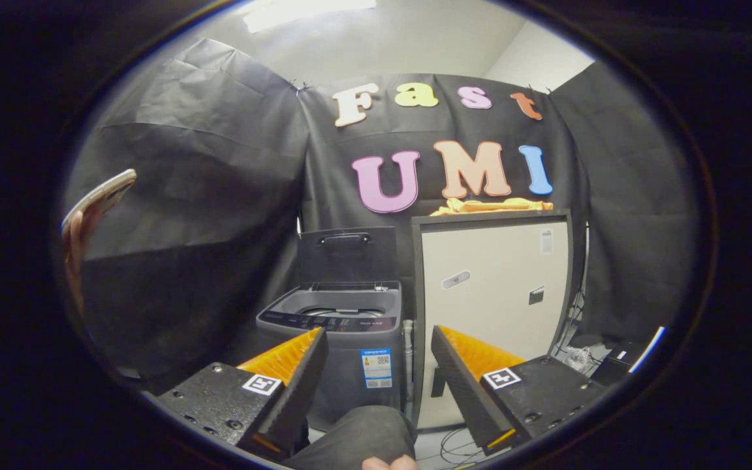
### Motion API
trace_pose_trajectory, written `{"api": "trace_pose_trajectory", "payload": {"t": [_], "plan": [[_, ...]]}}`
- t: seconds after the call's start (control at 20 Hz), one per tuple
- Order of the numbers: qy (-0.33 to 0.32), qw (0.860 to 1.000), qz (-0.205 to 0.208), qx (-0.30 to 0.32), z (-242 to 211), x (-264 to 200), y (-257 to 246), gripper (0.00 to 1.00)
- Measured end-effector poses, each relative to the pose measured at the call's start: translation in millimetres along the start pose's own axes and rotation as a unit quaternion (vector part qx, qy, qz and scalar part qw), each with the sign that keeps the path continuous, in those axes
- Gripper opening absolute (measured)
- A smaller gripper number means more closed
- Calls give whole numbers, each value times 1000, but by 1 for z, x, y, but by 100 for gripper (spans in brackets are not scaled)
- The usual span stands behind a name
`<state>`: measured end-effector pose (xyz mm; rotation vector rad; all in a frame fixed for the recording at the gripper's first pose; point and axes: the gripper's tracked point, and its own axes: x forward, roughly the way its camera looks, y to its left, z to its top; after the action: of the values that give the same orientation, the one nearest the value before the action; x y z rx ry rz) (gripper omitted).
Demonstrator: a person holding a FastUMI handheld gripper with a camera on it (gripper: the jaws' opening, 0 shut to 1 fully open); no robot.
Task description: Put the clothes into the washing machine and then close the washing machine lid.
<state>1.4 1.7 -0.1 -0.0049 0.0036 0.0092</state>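
A grey top-loading washing machine (340,326) stands beyond my fingers, its lid (348,253) raised upright at the back and the drum opening showing. To its right is a tall pale cabinet (493,294), and an orange garment (490,206) lies bunched on top of it. My gripper (379,339) is held well back from both, open, with nothing between its fingers. The machine sits ahead of the left finger, the cabinet ahead of the right one.
A person's hand holding a phone (98,199) shows at the far left. A person's knee in dark trousers (363,434) is just below the fingers. Cables (575,358) lie on the floor right of the cabinet. Black cloth walls enclose the booth.
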Motion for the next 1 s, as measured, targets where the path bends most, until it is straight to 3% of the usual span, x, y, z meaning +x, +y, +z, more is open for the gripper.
{"api": "trace_pose_trajectory", "payload": {"t": [1.0], "plan": [[-1,1000,-8,-9,8,10,-10,97]]}}
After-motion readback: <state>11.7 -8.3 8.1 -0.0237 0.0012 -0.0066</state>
